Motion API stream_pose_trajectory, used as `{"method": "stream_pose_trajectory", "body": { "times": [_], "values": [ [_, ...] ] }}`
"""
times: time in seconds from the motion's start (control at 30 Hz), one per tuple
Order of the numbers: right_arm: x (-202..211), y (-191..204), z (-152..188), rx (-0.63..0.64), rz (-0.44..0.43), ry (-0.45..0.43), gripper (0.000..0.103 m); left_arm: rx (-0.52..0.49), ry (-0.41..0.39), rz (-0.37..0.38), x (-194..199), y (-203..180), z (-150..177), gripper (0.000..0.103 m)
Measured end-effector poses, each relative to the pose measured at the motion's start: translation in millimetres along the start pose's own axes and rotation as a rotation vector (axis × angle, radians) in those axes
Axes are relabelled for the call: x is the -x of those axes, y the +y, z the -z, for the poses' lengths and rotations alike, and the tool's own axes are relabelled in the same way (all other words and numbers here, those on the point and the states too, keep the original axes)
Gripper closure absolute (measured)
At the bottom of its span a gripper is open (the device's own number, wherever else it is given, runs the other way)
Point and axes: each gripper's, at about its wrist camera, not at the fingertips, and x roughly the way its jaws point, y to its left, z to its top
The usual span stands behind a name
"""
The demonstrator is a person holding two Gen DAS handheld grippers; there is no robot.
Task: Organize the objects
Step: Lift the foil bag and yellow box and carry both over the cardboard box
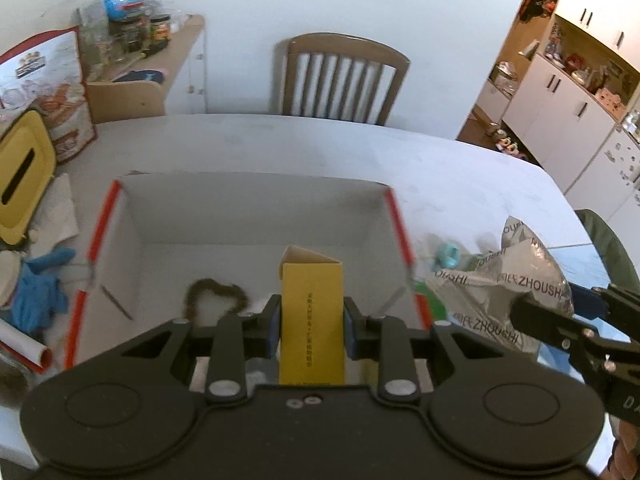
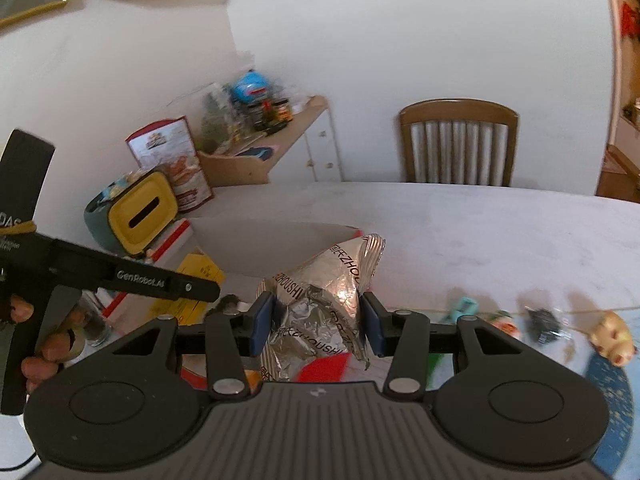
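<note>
One yellow rectangular carton (image 1: 312,320) clamped in left hand-held gripper (image 1: 311,330) above white box (image 1: 256,216); one crinkled foil bag (image 2: 328,300) pinched by right hand-held gripper (image 2: 318,326).

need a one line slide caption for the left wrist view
Left hand-held gripper holds a yellow box over an open white carton, while the right hand-held gripper grips a silver foil bag alongside.
</note>
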Motion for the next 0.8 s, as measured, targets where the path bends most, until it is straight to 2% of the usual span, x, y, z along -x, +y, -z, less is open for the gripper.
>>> {"method": "stream_pose_trajectory", "body": {
  "times": [0.37, 0.6, 0.8],
  "values": [
    [-79.9, 45.2, -4.2, 0.054, 0.011, 0.086, 0.057, 0.005, 0.005, -0.11, -26.7, 52.8, -15.2, 0.075],
    [-126.0, 52.1, -3.9, 0.09, 0.087, 0.148, 0.057, -0.007, 0.061, -0.13, -51.7, 68.8, -13.5, 0.075],
    [-153.2, 60.1, 0.6, 0.137, 0.092, 0.205, 0.056, -0.015, 0.108, -0.142, -71.5, 74.5, -8.5, 0.075]
  ]
}}
